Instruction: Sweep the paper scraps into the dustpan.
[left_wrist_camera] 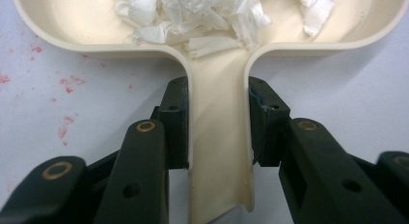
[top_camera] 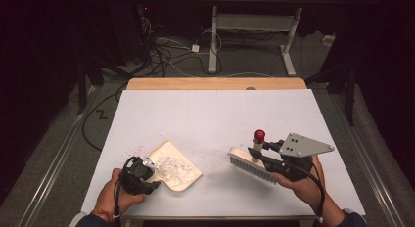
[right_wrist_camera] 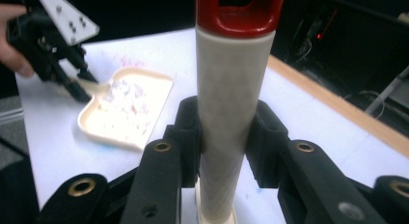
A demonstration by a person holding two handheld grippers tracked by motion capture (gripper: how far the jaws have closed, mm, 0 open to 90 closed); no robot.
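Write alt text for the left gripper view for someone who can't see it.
The left gripper clamps the handle of a cream dustpan between its black jaws. The pan holds torn white paper scraps and rests on a white table flecked with red specks.

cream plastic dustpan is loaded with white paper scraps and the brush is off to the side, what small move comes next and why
Probably lift the cream plastic dustpan a little, keeping it level. The left gripper is clamped on its handle, the torn white paper scraps sit inside it, and the cream brush with the red-tipped handle is held clear by the right gripper. Only faint red specks mark the white table.
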